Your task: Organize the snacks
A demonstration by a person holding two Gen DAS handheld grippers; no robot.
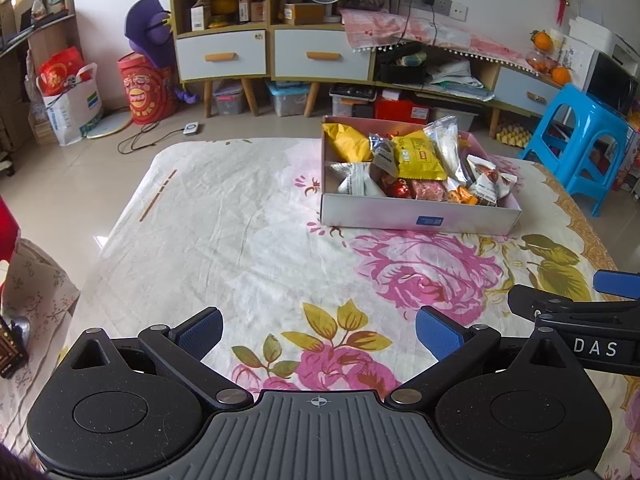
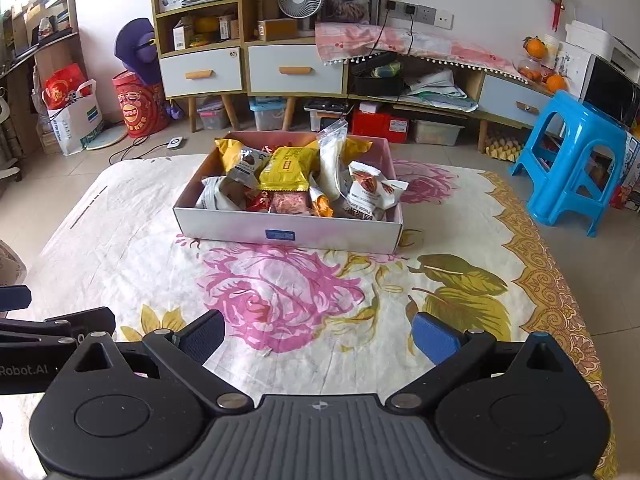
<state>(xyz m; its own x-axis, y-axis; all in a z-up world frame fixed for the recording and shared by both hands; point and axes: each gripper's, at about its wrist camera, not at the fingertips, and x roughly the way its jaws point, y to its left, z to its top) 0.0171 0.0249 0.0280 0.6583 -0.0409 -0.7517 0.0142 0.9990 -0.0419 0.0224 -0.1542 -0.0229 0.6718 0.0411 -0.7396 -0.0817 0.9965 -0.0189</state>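
A shallow cardboard box [image 1: 400,214] [image 2: 240,226] sits on the flowered cloth, filled with several snack packets. A yellow packet [image 1: 418,158] [image 2: 286,170] lies on top of the pile, a clear white bag [image 1: 446,142] [image 2: 332,152] stands behind it, and white nut packets [image 1: 490,186] [image 2: 370,192] lie at the box's right end. My left gripper [image 1: 319,334] hovers open over the cloth, well short of the box, nothing between its blue pads. My right gripper [image 2: 319,336] is open too, empty, facing the box. Each gripper shows at the edge of the other's view.
The flowered cloth [image 1: 224,220] covers a low table standing on a tiled floor. A blue plastic stool [image 2: 572,160] stands to the right. Cabinets with drawers [image 2: 294,70], storage bins and bags line the far wall.
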